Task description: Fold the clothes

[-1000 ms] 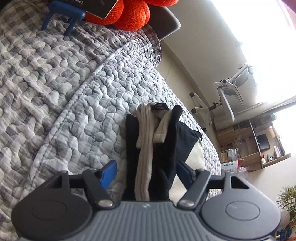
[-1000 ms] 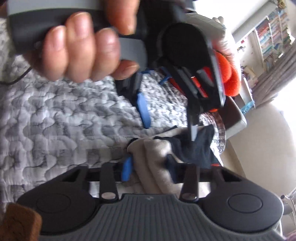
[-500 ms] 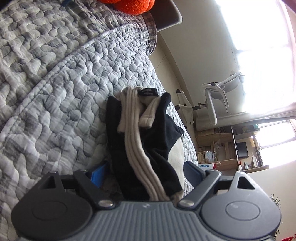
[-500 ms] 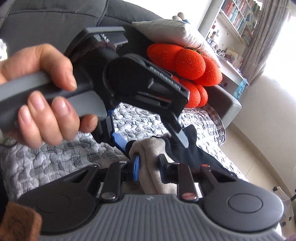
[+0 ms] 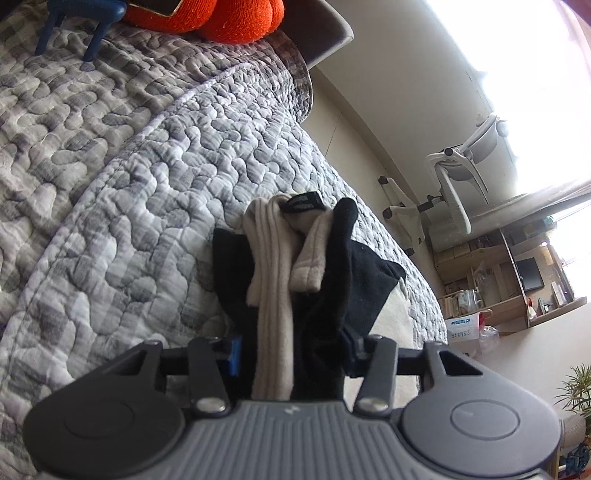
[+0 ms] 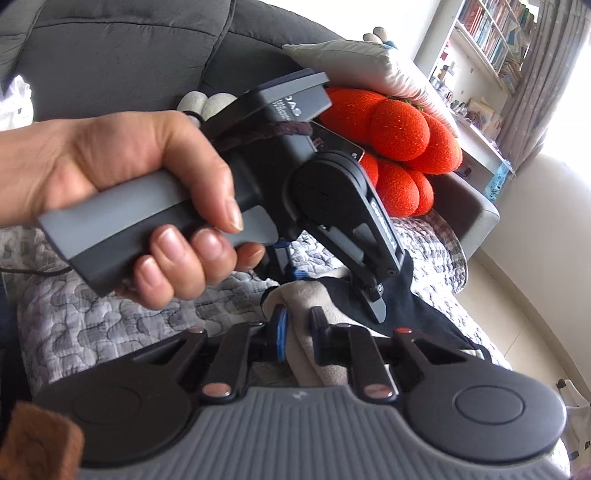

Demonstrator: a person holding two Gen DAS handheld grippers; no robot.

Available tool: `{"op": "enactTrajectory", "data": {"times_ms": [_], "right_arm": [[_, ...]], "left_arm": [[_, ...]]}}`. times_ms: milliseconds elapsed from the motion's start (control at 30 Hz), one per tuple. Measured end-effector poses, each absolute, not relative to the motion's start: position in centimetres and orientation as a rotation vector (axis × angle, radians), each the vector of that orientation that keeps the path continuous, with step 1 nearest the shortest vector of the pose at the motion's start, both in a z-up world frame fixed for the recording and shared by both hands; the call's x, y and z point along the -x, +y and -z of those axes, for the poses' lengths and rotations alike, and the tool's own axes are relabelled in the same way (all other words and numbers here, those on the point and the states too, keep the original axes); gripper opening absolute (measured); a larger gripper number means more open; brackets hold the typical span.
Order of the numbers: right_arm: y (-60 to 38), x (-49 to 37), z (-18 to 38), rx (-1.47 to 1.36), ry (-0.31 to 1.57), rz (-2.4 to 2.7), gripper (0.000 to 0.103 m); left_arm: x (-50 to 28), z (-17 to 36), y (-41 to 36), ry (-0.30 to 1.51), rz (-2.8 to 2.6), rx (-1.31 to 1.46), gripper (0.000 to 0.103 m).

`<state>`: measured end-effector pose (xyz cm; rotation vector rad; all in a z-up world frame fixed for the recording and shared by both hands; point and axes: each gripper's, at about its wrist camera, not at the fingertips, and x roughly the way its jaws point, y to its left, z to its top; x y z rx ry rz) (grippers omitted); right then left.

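A black and beige garment (image 5: 295, 280) is bunched into a narrow roll above the grey quilted bed cover (image 5: 140, 155). My left gripper (image 5: 291, 350) is shut on its thick bundled part, blue pads pressed against both sides. In the right wrist view my right gripper (image 6: 298, 332) is shut on the beige edge of the same garment (image 6: 314, 299). The left gripper body, held in a hand (image 6: 122, 192), fills the middle of that view and grips the black cloth right beside my right fingers.
Orange round cushions (image 6: 399, 147) and a pale pillow (image 6: 362, 70) lie at the grey sofa back. A blue stand (image 5: 85, 14) sits on the quilt. A white office chair (image 5: 458, 177), wooden shelves (image 5: 509, 273) and a bookcase (image 6: 480, 40) stand beyond the bed edge.
The left gripper has closed tighter on the bundle and tilted so the cushions and blue stand came back into view. The right gripper swung upward and stays clamped on the beige edge.
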<state>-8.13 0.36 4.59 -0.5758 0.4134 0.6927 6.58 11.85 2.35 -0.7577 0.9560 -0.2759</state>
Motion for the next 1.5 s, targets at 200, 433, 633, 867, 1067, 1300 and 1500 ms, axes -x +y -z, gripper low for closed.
{"op": "enactTrajectory", "data": {"times_ms": [200, 433, 633, 867, 1067, 1300, 1500], "right_arm": [[-1.3, 7.1, -5.4, 0.455, 0.471, -0.702, 0.009], [-10.3, 3.3, -7.6, -0.025, 0.581, -0.549, 0.034], [-16.5, 0.5, -5.1, -0.375, 0.765, -0.296, 0.043], [-18.6, -0.6, -2.9, -0.638, 0.891, -0.317, 0.048], [-19.3, -0.9, -2.1, -0.735, 0.908, -0.325, 0.054], [-19.4, -2.0, -1.2, -0.809, 0.884, -0.373, 0.054], [-19.2, -2.5, -1.1, -0.826, 0.864, -0.384, 0.055]], "left_arm": [[-6.8, -2.7, 11.4, 0.936, 0.269, 0.701, 0.042], [-6.5, -2.7, 11.6, 0.929, 0.258, 0.665, 0.042], [-6.1, -2.8, 11.3, 0.921, 0.241, 0.635, 0.042], [-5.9, -2.8, 11.1, 0.915, 0.234, 0.610, 0.042], [-5.9, -2.7, 11.1, 0.914, 0.234, 0.609, 0.042], [-5.7, -2.8, 11.1, 0.914, 0.233, 0.608, 0.042], [-5.7, -2.8, 11.1, 0.916, 0.234, 0.610, 0.042]]}}
